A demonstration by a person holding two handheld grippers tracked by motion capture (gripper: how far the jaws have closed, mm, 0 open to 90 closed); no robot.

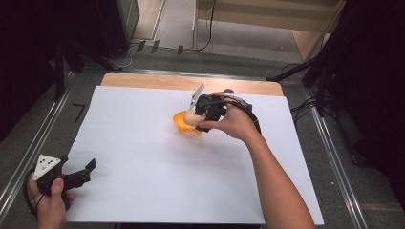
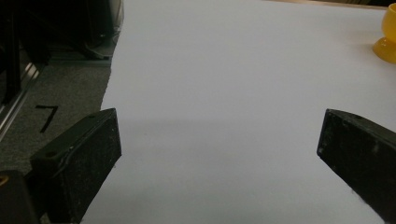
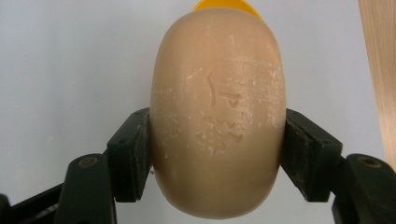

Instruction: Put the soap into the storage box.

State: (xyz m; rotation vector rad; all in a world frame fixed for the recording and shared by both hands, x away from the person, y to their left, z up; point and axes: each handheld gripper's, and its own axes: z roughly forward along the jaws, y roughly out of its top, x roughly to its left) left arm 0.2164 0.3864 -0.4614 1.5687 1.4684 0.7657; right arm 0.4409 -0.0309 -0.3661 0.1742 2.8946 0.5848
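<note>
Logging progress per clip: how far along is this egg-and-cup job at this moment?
Done: the right gripper has the tan egg clamped between its fingers. In hand: the egg is held at the yellow egg cup; whether it is seated yet, I cannot tell. Seemingly left: letting go and backing off. The left gripper waits open at the white sheet's near corner.

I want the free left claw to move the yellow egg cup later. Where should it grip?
Probably the narrow stem above the flared foot of the yellow egg cup, approaching level from its open left side; the bowl is occupied by the egg clamped in the right claw.
</note>
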